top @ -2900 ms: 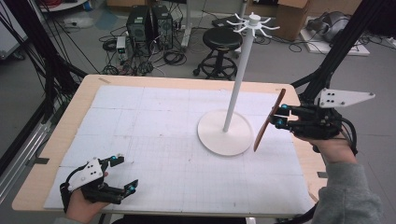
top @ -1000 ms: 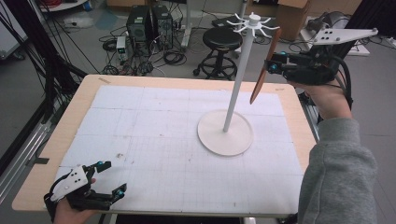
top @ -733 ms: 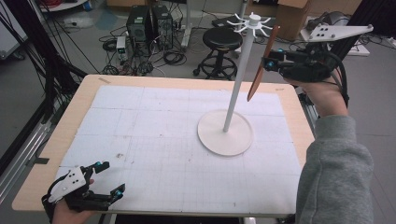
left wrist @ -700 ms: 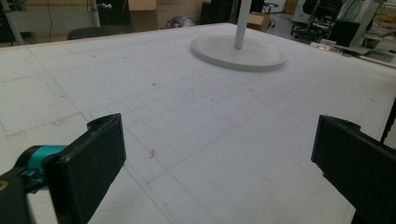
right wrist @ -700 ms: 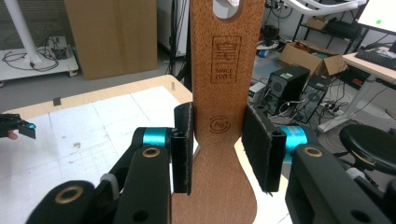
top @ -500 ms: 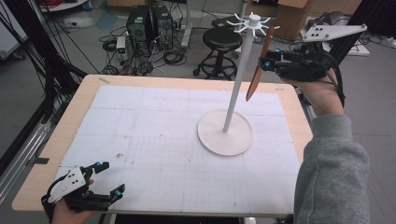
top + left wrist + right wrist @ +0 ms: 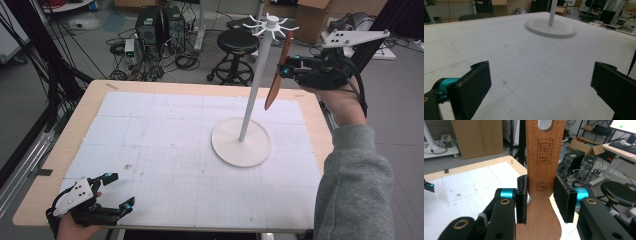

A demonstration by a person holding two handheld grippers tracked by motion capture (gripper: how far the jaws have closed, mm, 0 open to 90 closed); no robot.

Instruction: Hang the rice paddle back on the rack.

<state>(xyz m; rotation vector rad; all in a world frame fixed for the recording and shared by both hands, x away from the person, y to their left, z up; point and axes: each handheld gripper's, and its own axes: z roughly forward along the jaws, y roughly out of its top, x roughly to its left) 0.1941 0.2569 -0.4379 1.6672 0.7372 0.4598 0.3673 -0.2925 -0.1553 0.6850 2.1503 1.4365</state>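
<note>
A white hook stand (image 7: 256, 75) rises from a round base (image 7: 241, 142) right of the table's middle, its hook crown (image 7: 270, 22) at the top. My right gripper (image 7: 289, 66) is held high, just right of the crown, shut on a wooden spatula (image 7: 276, 80) that hangs tilted beside the pole. In the right gripper view both pads clamp the spatula's handle (image 7: 545, 157), whose hanging hole points up, between my right gripper's (image 7: 541, 182) jaws. My left gripper (image 7: 121, 189) rests at the table's near left corner, open and holding nothing. In the left gripper view, beyond my left gripper (image 7: 541, 70), stands the base (image 7: 550, 27).
A white gridded mat (image 7: 165, 145) covers the wooden table (image 7: 85, 115). Beyond the far edge, on the floor, are a black stool (image 7: 239, 42), computer cases (image 7: 160, 25) with tangled cables, and cardboard boxes (image 7: 310, 17).
My right hand lifted the spatula from table height to the stand's top, then edged it left toward the hooks. The left hand drew back to the near corner, then stayed still.
</note>
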